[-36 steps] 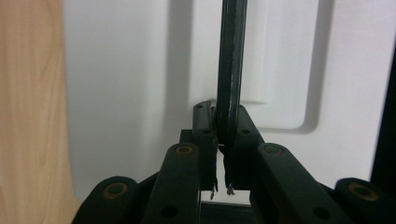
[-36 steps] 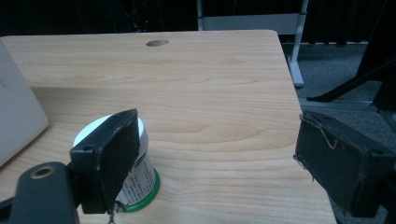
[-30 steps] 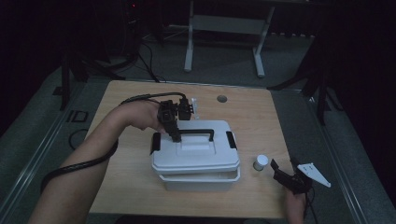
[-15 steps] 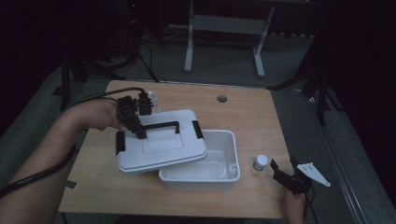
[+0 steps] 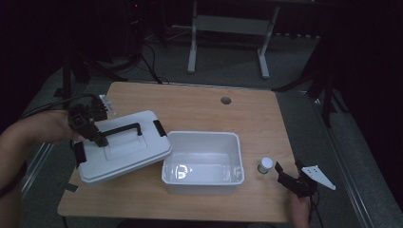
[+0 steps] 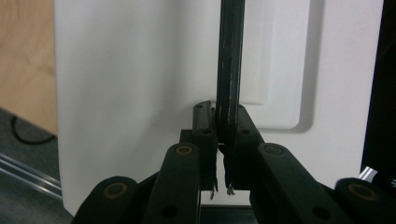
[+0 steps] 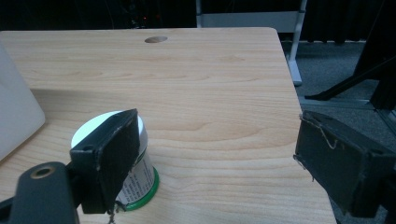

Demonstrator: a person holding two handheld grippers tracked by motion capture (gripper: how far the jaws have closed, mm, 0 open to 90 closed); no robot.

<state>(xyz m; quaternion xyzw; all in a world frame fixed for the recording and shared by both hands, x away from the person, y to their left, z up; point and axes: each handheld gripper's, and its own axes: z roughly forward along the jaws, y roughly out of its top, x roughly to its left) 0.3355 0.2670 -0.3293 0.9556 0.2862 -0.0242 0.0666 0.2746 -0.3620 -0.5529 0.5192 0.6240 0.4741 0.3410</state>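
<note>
Lid (image 5: 124, 151) off the box (image 5: 203, 161), its handle (image 6: 230, 65) clamped in the left gripper (image 5: 95, 137); right gripper (image 5: 288, 176) gapes beside the untouched jar (image 5: 264, 165).

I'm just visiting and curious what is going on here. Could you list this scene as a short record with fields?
Table: light wooden table
Box: open white plastic box, nothing seen inside
Lid: white plastic lid with black handle, off the box, tilted at its left
Left claw: shut on the lid's handle
Right claw: open, beside small white jar with green base
</note>
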